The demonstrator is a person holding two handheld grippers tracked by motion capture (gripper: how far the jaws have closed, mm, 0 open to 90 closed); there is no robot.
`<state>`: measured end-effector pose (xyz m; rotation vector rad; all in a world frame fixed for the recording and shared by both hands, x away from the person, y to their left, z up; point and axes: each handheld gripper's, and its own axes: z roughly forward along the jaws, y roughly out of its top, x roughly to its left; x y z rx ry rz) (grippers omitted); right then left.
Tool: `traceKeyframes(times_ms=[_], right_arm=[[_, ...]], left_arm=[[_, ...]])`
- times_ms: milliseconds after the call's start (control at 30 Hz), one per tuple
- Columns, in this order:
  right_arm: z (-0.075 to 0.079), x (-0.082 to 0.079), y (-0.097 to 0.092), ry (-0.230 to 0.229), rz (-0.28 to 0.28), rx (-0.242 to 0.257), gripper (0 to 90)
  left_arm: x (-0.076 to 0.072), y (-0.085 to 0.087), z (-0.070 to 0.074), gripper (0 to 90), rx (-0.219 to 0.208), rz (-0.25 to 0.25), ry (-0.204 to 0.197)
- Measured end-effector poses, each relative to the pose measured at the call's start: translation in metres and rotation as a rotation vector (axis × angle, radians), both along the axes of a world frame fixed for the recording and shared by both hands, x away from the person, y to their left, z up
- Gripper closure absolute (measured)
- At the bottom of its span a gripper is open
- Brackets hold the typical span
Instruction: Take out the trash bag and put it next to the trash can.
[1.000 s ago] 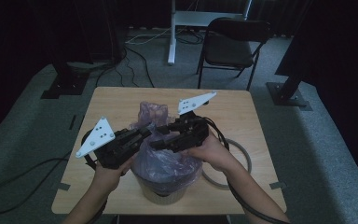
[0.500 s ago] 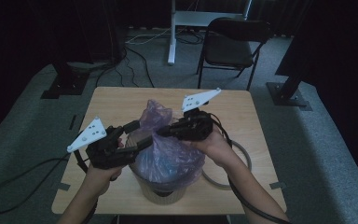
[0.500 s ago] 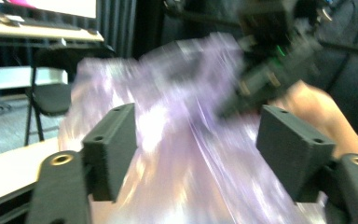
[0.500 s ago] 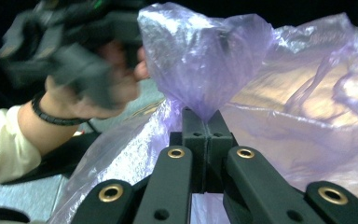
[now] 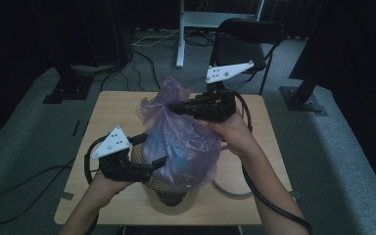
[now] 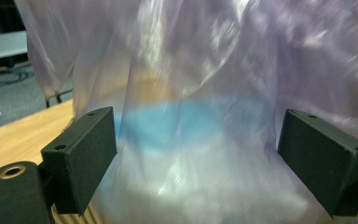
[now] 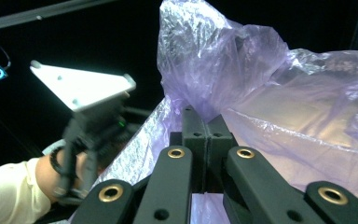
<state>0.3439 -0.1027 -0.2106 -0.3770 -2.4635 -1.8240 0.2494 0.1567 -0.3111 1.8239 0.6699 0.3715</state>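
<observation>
Lifting the purple bag (image 5: 183, 139) out of the bin (image 5: 169, 198), the right gripper (image 5: 176, 106) now sits higher and farther toward twelve o'clock than it did a second ago, while the left gripper (image 5: 160, 161) has dropped toward seven o'clock, beside the bin's rim. The bag, which earlier sagged low over the bin, is now drawn up tall, so the liner seems to be coming free, though its bottom is inside the bin yet.

In the right gripper view the jaws are clenched together on a fold of the bag's film (image 7: 223, 93) near its top. In the left gripper view the jaws stand wide apart, released, with the bag's lower body (image 6: 191, 140) between them and no clear contact. The bin stands at the desk's (image 5: 107, 112) near edge, around six o'clock.
</observation>
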Motion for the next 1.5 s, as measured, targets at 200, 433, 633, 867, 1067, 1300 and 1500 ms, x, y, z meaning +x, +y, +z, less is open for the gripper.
traceKeyframes(times_ms=[200, 433, 633, 867, 1067, 1300, 1500], right_arm=[[0.003, 0.0, 0.002, 0.014, 0.023, 0.017, 90.0], [-0.013, 0.005, 0.0, 0.064, 0.03, -0.004, 90.0], [-0.036, 0.004, 0.001, 0.112, 0.052, -0.045, 90.0], [-0.068, -0.001, 0.016, 0.164, 0.179, -0.111, 36.8], [-0.075, -0.012, 0.037, 0.108, 0.237, -0.258, 79.1], [-0.075, -0.005, 0.031, 0.125, 0.179, -0.251, 90.0], [-0.062, -0.001, 0.017, 0.136, 0.12, -0.159, 90.0]], left_arm=[[0.001, 0.0, -0.004, 53.0, -0.021, -0.034, -0.017], [0.0, 0.005, -0.005, 89.6, -0.083, -0.016, -0.026], [0.001, 0.014, 0.0, 89.8, -0.183, 0.046, -0.026], [0.0, 0.013, 0.01, 89.7, -0.263, 0.06, -0.028], [-0.001, 0.005, 0.018, 89.5, -0.261, 0.047, -0.043], [-0.005, 0.013, 0.015, 67.0, -0.235, 0.05, -0.056], [-0.013, 0.021, 0.013, 46.6, -0.226, 0.058, -0.052]])
